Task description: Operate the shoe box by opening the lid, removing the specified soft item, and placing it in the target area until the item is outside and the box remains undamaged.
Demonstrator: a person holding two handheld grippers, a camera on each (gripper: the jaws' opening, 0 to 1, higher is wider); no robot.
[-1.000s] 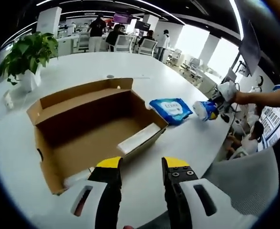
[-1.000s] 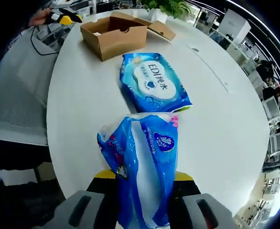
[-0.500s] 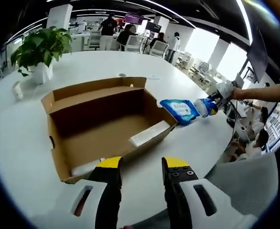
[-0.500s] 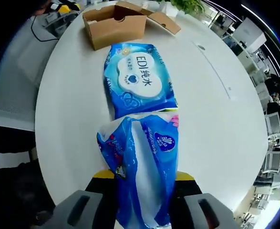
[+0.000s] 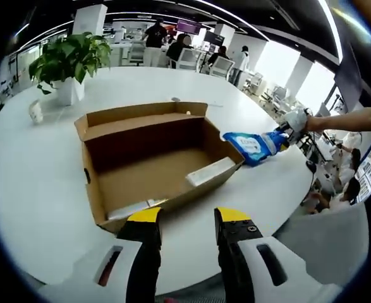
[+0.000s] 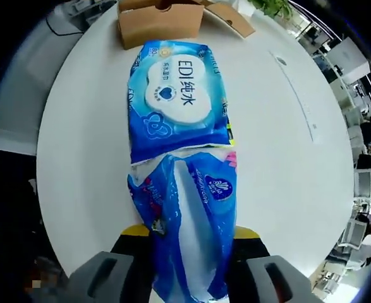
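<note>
Between the yellow-tipped jaws of the right gripper (image 6: 191,232) a crinkled blue-and-white plastic tissue pack (image 6: 191,221) is clamped (soft, its film wrinkled), its far end touching a flat, glossy blue wet-wipe packet (image 6: 176,98) lying on the smooth white round table (image 6: 286,164). Beyond the packet the brown corrugated shoe box (image 5: 153,158) is seen standing open, rectangular, its lid folded back. The left gripper (image 5: 185,218) is held empty, jaws parted, near the box. A leafy potted plant (image 5: 68,63) stands well apart.

Opposite views across shared box (image 5: 153,164)
</note>
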